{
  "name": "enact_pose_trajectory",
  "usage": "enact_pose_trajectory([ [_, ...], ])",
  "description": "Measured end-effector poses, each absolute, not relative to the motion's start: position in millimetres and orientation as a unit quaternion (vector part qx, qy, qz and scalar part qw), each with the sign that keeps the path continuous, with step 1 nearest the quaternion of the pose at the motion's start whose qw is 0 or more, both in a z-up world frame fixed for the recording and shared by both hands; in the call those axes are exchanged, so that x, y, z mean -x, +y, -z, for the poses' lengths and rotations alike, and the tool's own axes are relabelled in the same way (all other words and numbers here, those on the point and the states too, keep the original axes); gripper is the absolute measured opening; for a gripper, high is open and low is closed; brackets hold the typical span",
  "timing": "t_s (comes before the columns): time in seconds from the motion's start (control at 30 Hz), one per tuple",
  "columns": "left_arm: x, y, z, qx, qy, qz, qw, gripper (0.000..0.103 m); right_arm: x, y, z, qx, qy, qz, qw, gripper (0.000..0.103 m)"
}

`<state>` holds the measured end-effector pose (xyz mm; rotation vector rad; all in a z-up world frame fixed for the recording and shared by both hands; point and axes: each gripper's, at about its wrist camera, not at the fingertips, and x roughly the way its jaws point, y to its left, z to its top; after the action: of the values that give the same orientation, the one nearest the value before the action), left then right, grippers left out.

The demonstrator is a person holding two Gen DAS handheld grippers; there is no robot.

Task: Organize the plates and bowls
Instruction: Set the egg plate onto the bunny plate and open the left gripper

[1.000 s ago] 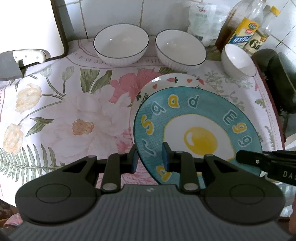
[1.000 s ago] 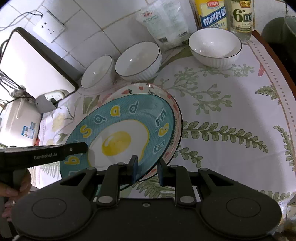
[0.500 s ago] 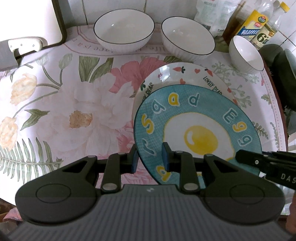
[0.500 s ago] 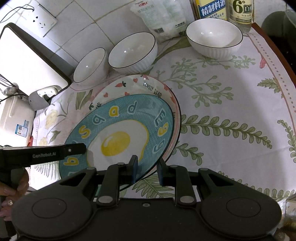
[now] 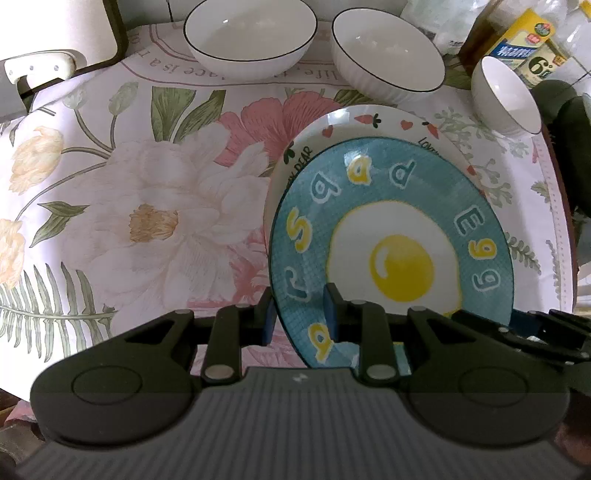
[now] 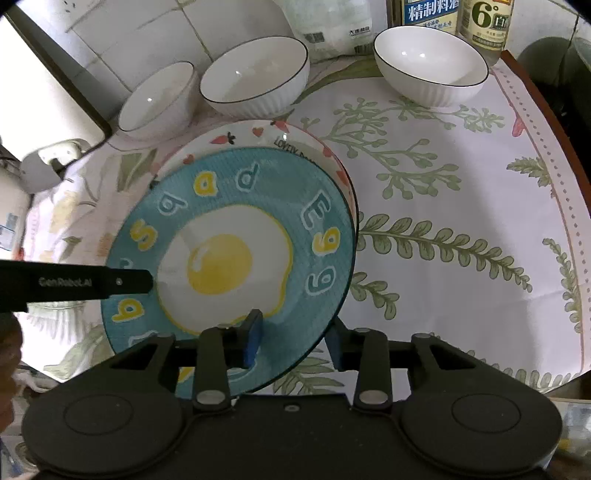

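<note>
A blue plate with a fried-egg picture (image 5: pixel 399 236) (image 6: pixel 236 243) is held over a white plate with hearts and carrots on its rim (image 5: pixel 369 122) (image 6: pixel 258 136). My left gripper (image 5: pixel 299 317) is shut on the blue plate's near left rim. My right gripper (image 6: pixel 293 338) has its jaws wider apart, one on each side of the blue plate's near right rim; I cannot tell if they still touch it. Three white bowls with dark rims stand at the back (image 5: pixel 251 37) (image 5: pixel 388 51) (image 5: pixel 506 96).
A floral tablecloth (image 5: pixel 147 206) covers the table. Bottles (image 6: pixel 484 18) and a plastic bag (image 6: pixel 325 22) stand against the tiled wall. A white board with a dark frame (image 5: pixel 55 29) is at the back left. The table's right edge (image 6: pixel 546 122) is close.
Both grippers moved forward with the blue plate, which now covers more of the white plate. The right gripper's jaws have widened around the rim.
</note>
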<state>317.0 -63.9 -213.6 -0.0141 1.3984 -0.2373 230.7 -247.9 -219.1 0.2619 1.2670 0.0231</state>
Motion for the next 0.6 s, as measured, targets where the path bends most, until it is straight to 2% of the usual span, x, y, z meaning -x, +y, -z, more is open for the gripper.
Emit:
enact_pose_trajectory([
  [0.33,-325.5,-84.8,210.6,-0.052,0.639,0.087,0.762,0.025,-239.5,-237.4,225.0,-0.04,0.562,-0.006,0.826,0.047],
  [0.6,-322.3,-90.1,209.8,-0.065,0.631,0.072,0.769,0.025,-243.5,-236.9,227.8,-0.018,0.556,-0.019,0.831,0.051],
])
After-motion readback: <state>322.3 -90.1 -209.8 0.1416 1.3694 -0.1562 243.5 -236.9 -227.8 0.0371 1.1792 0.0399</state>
